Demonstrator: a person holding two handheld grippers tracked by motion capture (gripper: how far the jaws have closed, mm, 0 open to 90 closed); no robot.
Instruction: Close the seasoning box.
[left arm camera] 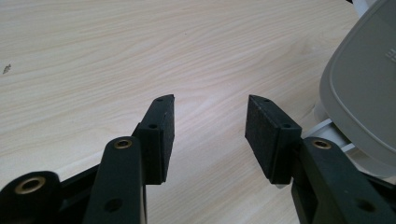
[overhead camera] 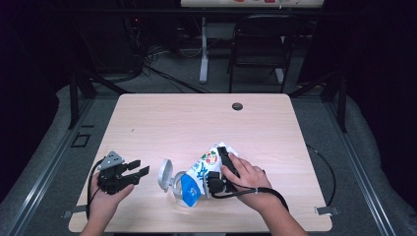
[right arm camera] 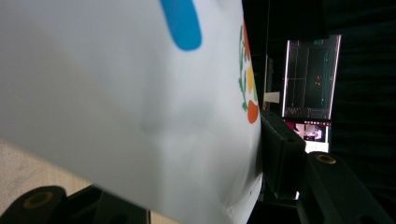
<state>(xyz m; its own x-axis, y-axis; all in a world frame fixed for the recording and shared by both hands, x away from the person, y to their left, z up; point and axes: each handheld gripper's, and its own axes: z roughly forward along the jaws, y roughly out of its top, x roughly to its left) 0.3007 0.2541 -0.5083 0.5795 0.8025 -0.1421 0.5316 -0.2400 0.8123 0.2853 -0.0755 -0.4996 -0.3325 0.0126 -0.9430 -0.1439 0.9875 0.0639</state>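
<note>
A white soft pack (overhead camera: 199,172) with blue, green and red print lies tilted on the wooden table (overhead camera: 196,123), near its front edge. Its round grey lid (overhead camera: 164,175) stands flipped open at the pack's left end. My right gripper (overhead camera: 222,164) is shut on the pack's right part. In the right gripper view the pack (right arm camera: 116,93) is dented where it meets one black finger (right arm camera: 282,154), and it hides the other. My left gripper (overhead camera: 135,172) rests just left of the lid, open, with bare table between its jaws (left arm camera: 210,126). The lid (left arm camera: 364,93) sits to their right.
A dark grommet hole (overhead camera: 237,106) lies at the table's far middle. A black chair (overhead camera: 260,44) and a white desk leg (overhead camera: 203,49) stand beyond the far edge. The right gripper's cable (overhead camera: 327,169) loops over the table's right edge.
</note>
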